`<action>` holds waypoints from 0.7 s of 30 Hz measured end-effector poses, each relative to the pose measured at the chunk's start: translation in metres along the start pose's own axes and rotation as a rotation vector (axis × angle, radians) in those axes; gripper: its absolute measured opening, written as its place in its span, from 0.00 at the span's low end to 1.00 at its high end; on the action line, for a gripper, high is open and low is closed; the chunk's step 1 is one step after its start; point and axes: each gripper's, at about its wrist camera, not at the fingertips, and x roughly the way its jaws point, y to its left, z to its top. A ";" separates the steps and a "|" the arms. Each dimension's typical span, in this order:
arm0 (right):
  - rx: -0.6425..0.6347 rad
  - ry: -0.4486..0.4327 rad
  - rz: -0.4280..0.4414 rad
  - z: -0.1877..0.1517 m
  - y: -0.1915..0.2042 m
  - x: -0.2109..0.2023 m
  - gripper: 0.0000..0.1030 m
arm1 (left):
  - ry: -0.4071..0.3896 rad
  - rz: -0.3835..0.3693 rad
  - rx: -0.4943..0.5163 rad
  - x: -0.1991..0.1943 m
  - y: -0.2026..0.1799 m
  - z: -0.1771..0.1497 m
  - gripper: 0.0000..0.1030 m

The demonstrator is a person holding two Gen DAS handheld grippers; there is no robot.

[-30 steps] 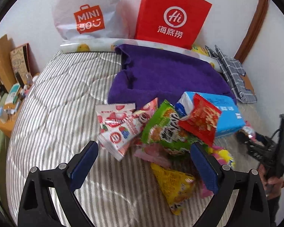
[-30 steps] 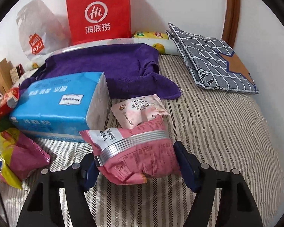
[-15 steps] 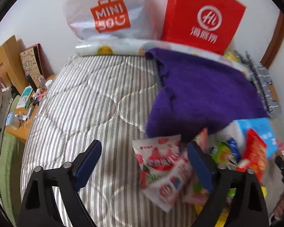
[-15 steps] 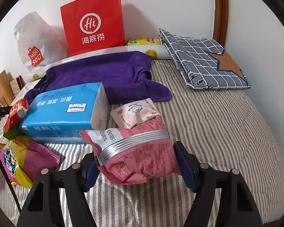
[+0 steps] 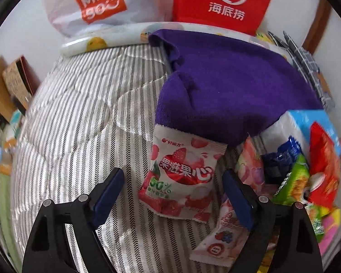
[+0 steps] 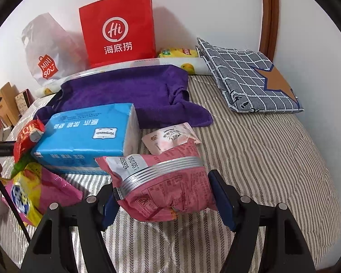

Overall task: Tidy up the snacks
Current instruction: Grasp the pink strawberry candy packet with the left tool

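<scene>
My left gripper (image 5: 174,193) is open low over the striped bed, its jaws on either side of a white-and-red strawberry snack pouch (image 5: 181,177). A second pink-white pouch (image 5: 218,238) lies under the right finger. More snacks, green (image 5: 293,186) and red (image 5: 322,166), pile at the right. My right gripper (image 6: 163,195) is shut on a pink snack bag (image 6: 166,186) with a silver band, held just above the bed. A pale pink pouch (image 6: 170,136) lies behind it. A yellow-pink bag (image 6: 29,191) lies at the left.
A blue tissue pack (image 6: 86,136) sits on the bed beside a purple towel (image 6: 129,91). A red paper bag (image 6: 118,29) and a white Miniso bag (image 6: 45,52) stand against the wall. A checked grey cloth (image 6: 250,75) lies far right. Boxes (image 5: 9,86) crowd the left bedside.
My left gripper has swung left and then come down close over the strawberry pouch, which now sits between its jaws. My right gripper keeps hold of the pink bag and has drawn back slightly.
</scene>
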 end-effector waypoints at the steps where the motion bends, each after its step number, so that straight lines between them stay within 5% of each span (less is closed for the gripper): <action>1: -0.001 0.000 0.002 0.000 0.001 0.000 0.68 | -0.006 -0.001 -0.003 0.000 0.001 -0.001 0.85; 4: 0.002 0.002 0.001 0.000 0.002 -0.001 0.68 | -0.012 -0.013 -0.031 0.000 0.006 0.000 0.82; 7: 0.003 0.003 -0.008 -0.001 0.002 -0.002 0.68 | -0.029 0.020 0.035 -0.002 -0.002 -0.002 0.52; 21: 0.038 -0.042 -0.015 -0.001 0.002 -0.031 0.68 | -0.092 -0.001 -0.025 -0.047 0.014 -0.021 0.46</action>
